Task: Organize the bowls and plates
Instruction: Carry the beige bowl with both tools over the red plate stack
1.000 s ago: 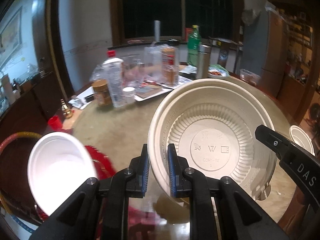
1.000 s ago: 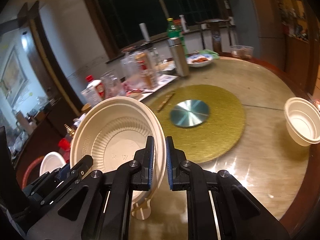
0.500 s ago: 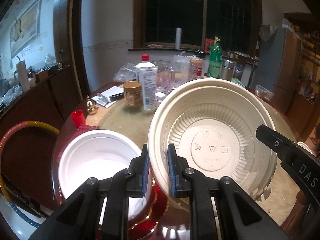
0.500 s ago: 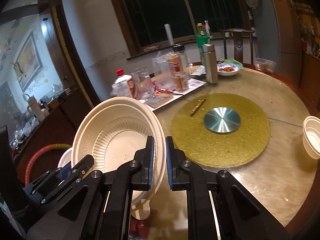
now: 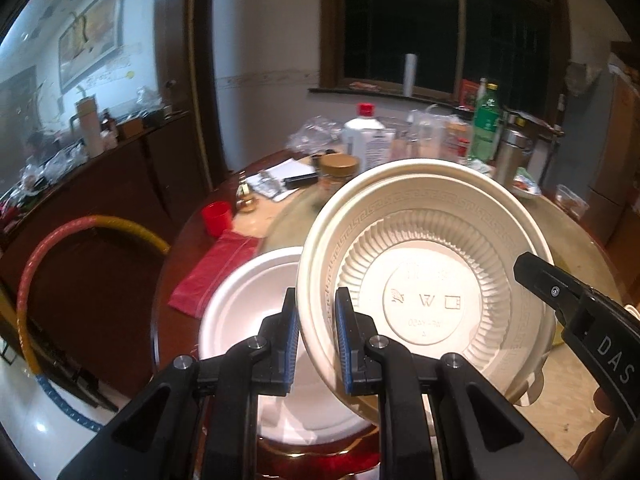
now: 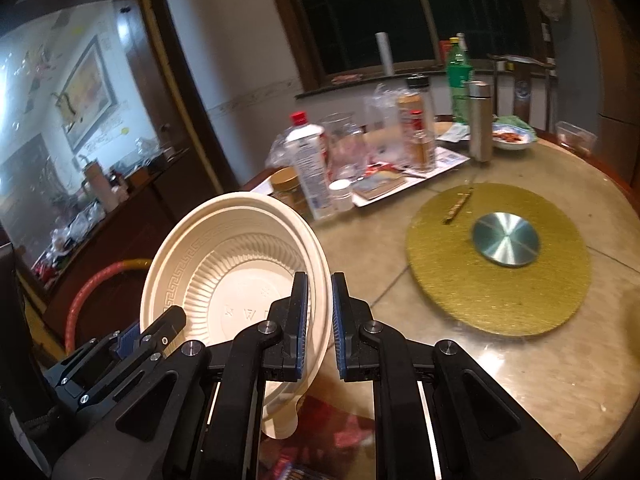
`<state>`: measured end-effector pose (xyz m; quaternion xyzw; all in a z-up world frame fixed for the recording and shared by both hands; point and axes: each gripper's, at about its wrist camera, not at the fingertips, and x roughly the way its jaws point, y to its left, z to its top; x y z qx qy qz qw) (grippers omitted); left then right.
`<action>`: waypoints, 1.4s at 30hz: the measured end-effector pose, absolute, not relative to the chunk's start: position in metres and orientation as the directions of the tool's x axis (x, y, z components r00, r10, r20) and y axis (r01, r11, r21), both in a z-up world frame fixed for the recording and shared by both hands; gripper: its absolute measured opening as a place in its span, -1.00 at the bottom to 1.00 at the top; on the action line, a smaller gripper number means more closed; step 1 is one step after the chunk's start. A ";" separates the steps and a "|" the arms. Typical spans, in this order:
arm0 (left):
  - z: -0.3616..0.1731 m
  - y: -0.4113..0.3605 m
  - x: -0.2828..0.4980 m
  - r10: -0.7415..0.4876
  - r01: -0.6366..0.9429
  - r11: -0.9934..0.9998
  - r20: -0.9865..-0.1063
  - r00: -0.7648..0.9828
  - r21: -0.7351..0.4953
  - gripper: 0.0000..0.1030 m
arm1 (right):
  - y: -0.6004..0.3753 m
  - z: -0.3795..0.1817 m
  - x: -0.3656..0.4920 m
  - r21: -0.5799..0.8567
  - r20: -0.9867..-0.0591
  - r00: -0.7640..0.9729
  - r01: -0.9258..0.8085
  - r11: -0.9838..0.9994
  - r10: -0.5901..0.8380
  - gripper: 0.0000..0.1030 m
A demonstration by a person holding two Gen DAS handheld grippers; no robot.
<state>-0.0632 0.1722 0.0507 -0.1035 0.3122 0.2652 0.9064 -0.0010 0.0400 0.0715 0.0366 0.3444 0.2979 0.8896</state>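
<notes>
Cream bowl is carried in the air, tipped up on edge with its inside facing the cameras, pinched by both tongs at once. Left tongs are closed down on the bowl's left rim; right tongs are closed on the opposite rim, wall between the pads, and their black tip shows at the right side of the left wrist view. Neither holds anything else.

Key relation: white bowl sits directly below and just to the left of the cream bowl, open side up, at the near left edge of the surface, next to a red cloth. The cream bowl's rim overlaps it in the left wrist view; contact can't be told, looks apart. The left tongs are the nearer pair to the white bowl.

Pose: both tongs point forward and downward, side by side, with the bowl spanning the gap between them.

Judgement: nesting step. Next the bowl needs levelling from its tilt and lowering so it seats centred in the white bowl; a release while tilted risks it sliding off toward the surface edge.
</notes>
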 end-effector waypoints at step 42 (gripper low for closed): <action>0.034 0.209 -0.084 0.458 -0.630 0.777 -0.685 0.567 -0.002 -0.68 | 0.100 0.054 -0.006 0.220 -0.671 0.470 -0.612 0.760 0.573 -0.78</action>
